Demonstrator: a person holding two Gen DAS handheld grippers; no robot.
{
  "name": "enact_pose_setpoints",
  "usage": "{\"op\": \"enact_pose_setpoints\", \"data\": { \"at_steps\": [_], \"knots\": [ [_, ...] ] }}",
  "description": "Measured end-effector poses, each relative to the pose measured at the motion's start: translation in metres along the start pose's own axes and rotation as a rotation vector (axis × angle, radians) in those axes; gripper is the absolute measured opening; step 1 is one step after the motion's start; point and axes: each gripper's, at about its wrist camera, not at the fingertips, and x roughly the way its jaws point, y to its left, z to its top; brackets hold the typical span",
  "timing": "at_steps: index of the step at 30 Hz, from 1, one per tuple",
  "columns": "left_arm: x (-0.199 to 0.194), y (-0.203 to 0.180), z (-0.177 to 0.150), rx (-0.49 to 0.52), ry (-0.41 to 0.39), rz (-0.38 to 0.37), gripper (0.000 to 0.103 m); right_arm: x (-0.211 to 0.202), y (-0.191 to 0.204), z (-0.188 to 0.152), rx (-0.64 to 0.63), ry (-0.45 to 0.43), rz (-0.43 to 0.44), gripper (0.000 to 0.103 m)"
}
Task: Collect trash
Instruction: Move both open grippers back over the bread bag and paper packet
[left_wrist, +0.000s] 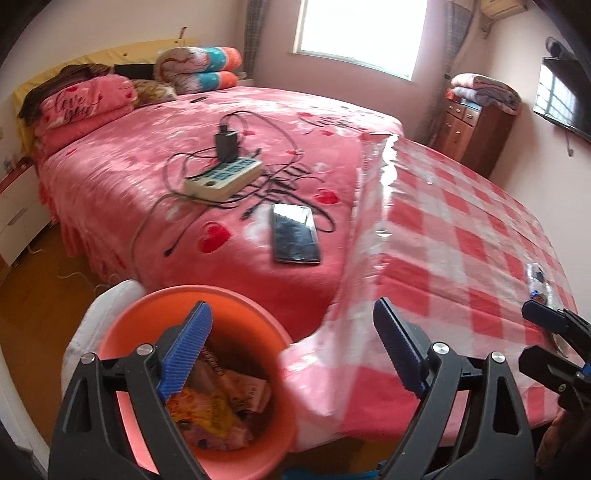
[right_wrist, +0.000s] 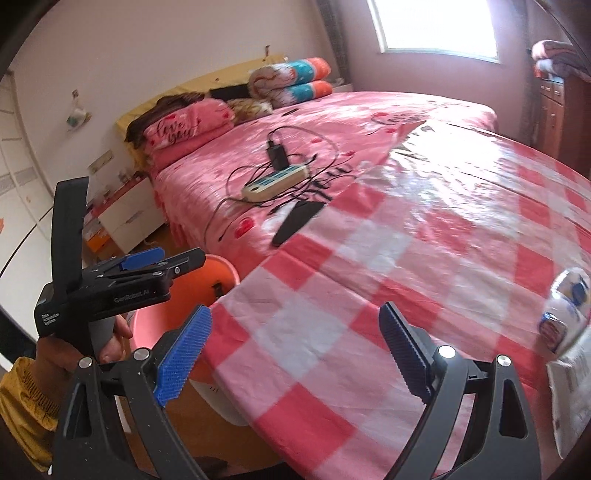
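An orange bin (left_wrist: 122, 332) stands on the floor at the table's corner, with crumpled snack wrappers (left_wrist: 218, 406) inside. My left gripper (left_wrist: 291, 325) hangs open just above it, its left finger over the bin's mouth, nothing between the pads. In the right wrist view the left gripper (right_wrist: 173, 260) shows from the side over the bin (right_wrist: 221, 277). My right gripper (right_wrist: 295, 325) is open and empty over the checked tablecloth (right_wrist: 332, 295). A crushed plastic bottle (right_wrist: 569, 306) lies at the table's right edge, apart from it, also seen as the bottle (left_wrist: 539, 280).
A white packet (right_wrist: 572, 391) lies below the bottle. On the pink bed (left_wrist: 147, 173) rest a power strip (left_wrist: 221, 177) with cables and a phone (left_wrist: 295, 232). A white seat (left_wrist: 88, 325) stands behind the bin. A wooden cabinet (left_wrist: 465, 129) is at the back right.
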Motion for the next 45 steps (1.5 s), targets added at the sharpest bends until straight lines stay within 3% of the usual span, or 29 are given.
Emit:
{"op": "enact_pose_setpoints", "data": {
  "at_steps": [27, 45],
  "knots": [
    [0.009, -0.111, 0.003, 0.181, 0.03, -0.139, 0.09, -0.069, -0.086, -0.018, 0.206, -0.148, -0.112, 0.093],
    [0.009, -0.179, -0.001, 0.303, 0.039, -0.208, 0.09, -0.103, -0.135, -0.03, 0.283, -0.225, -0.269, 0.093]
  ]
}}
